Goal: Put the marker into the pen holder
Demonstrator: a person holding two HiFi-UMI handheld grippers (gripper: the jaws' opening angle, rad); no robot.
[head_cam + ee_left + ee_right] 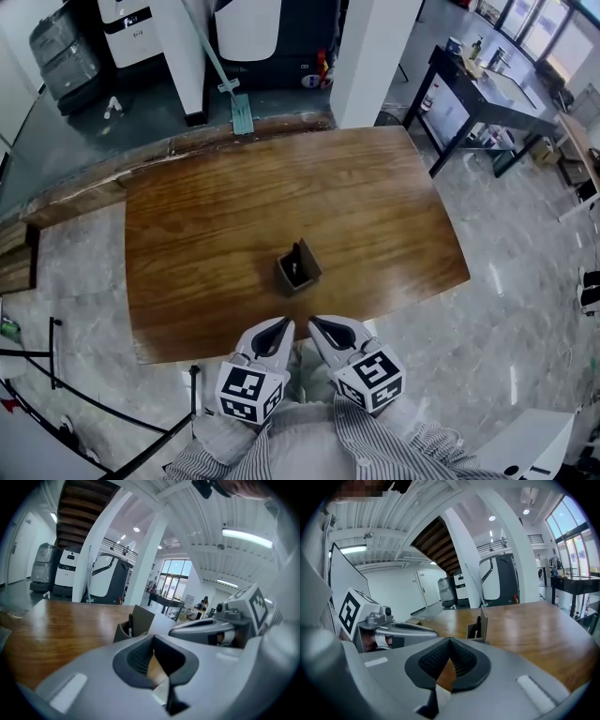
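A small dark pen holder (302, 272) stands upright on the wooden table (234, 216), near its front edge. A black marker (294, 266) stands inside it; in the left gripper view the marker (130, 624) shows against the holder (140, 619), and in the right gripper view the marker (478, 626) rests in the holder (484, 620). My left gripper (279, 330) and right gripper (317, 328) hover side by side just short of the table's front edge, a little in front of the holder. Both are shut with nothing between their pads. The left gripper (153, 641) and the right gripper (449, 643) point at the holder.
A white pillar (370, 56) and grey machines (248, 33) stand beyond the table's far edge, with a mop (234, 103) leaning there. A black desk (487, 103) is at the back right. A black stand (56, 375) is on the floor at the lower left.
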